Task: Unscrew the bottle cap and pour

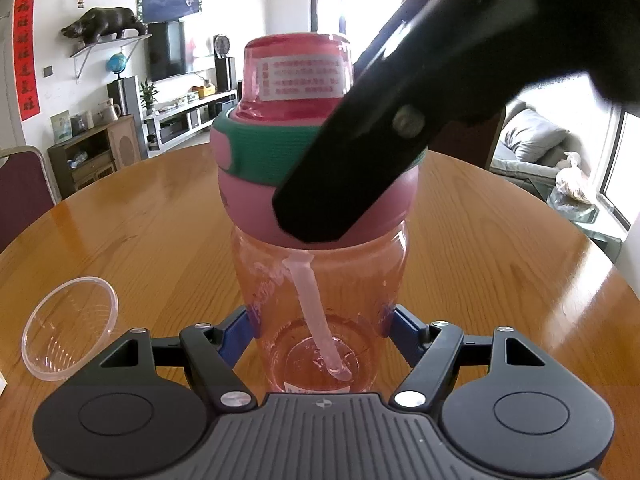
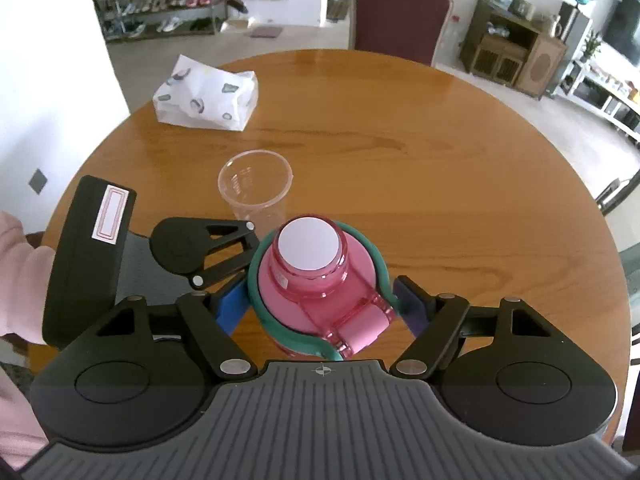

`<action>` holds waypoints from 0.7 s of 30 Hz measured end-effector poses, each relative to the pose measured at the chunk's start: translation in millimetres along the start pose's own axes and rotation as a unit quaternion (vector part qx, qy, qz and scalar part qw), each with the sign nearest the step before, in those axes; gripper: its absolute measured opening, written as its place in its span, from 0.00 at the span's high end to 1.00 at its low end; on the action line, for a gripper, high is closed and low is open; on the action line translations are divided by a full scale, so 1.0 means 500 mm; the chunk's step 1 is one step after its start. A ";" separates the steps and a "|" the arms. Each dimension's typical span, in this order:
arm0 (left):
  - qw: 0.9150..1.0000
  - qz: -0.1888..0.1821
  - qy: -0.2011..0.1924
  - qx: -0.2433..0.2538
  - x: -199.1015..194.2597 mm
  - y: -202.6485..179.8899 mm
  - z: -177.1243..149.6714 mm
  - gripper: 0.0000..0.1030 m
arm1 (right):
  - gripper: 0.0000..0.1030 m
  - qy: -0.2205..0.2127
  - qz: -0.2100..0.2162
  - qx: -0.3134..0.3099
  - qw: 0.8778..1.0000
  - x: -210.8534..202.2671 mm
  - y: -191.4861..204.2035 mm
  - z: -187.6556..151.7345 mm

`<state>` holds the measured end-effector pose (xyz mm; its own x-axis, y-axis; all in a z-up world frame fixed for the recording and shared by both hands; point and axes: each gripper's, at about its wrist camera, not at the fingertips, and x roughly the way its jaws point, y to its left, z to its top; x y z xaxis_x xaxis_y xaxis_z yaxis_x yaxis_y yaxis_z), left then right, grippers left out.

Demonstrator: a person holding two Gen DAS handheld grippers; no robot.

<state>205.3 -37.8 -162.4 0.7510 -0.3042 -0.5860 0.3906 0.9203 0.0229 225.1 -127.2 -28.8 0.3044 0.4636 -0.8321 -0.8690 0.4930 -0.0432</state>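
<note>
Unscrewing is the step in hand: the pink bottle (image 1: 320, 288) stands upright on the round wooden table (image 1: 500, 248), filling the middle of the left wrist view, and its pink cap (image 2: 316, 280) with the green band is on the neck. The left gripper (image 1: 320, 320) is clamped on the bottle's lower body, its blue pads pressed against either side of the clear wall near the base, where a little liquid and the foot of a straw (image 1: 316, 312) show. Seen from above in the lower middle of the right wrist view, the right gripper (image 2: 320, 304) straddles the cap, one blue finger (image 2: 230, 308) at the cap's left flank and the other at its right; the pads look to be touching the green band, though whether they bite firmly I cannot tell. No gap shows between cap and bottle, so I judge it not yet free. The next move calls for a sure hold on the cap and a roll of the right wrist while the left keeps the body from turning. An empty clear cup (image 2: 256, 188) waits just beyond the bottle, left of centre, ready for the pour. A tissue pack (image 2: 206, 98) lies well apart at upper left.
</note>
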 end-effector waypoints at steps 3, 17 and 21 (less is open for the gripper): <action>1.000 0.000 0.004 0.004 0.004 -0.003 0.001 0.31 | 0.27 -0.006 0.018 0.005 1.000 -0.013 -0.007 -0.006; 1.000 0.005 0.011 0.002 0.002 -0.019 -0.008 0.31 | 0.16 0.067 -0.054 0.140 0.986 -0.010 0.019 0.053; 1.000 0.005 0.012 0.002 0.003 -0.016 -0.006 0.31 | 0.20 0.076 -0.074 0.176 0.979 -0.013 0.028 0.058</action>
<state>201.7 -45.1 -165.8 0.7419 -0.2890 -0.6051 0.3853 0.9222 0.0320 222.4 -101.9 -8.1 0.3314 0.2671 -0.9049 -0.6233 0.7820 0.0026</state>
